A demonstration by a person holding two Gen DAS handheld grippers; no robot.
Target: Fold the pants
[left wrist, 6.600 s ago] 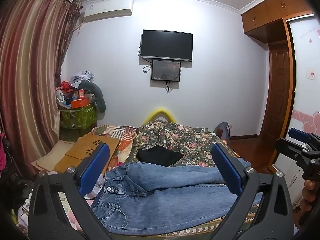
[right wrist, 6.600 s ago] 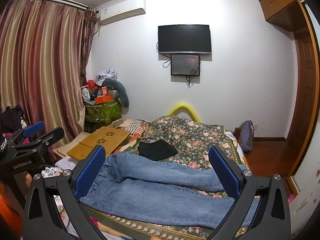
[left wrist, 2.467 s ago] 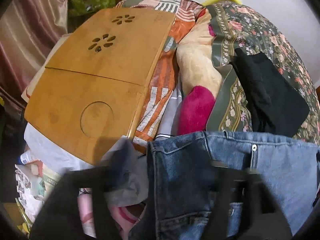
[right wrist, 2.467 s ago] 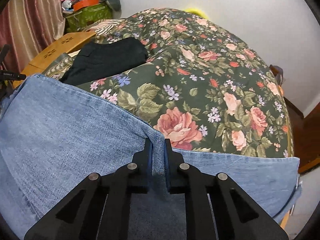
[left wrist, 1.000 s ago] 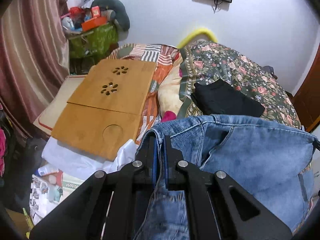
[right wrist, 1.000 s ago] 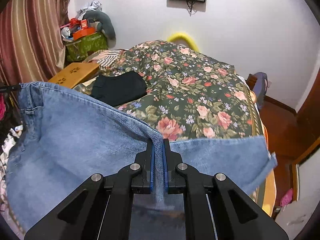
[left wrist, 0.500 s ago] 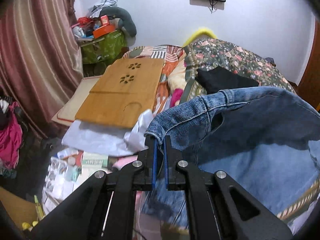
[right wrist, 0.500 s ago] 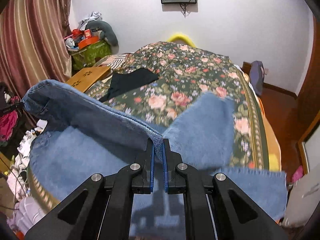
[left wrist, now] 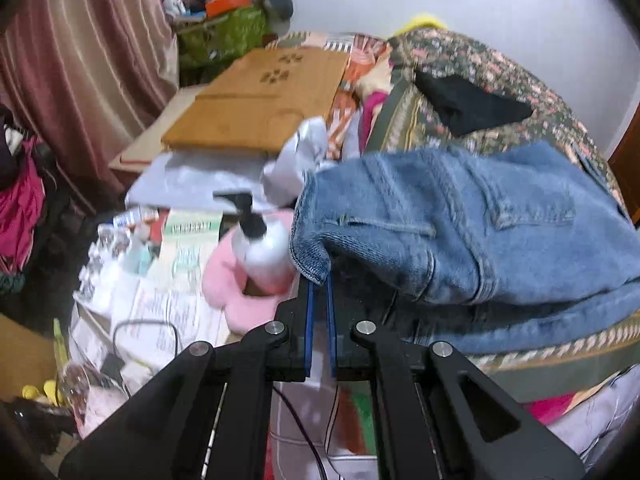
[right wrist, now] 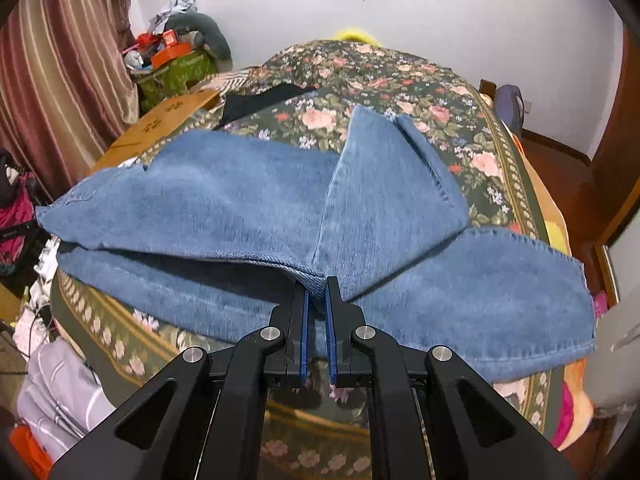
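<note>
While folded, jeans in tongs

A corner of the blue jeans is being pinched between the closed jaws of the left gripper, while the rest is being draped over the floral bedspread, just beside a white pump bottle.
</note>
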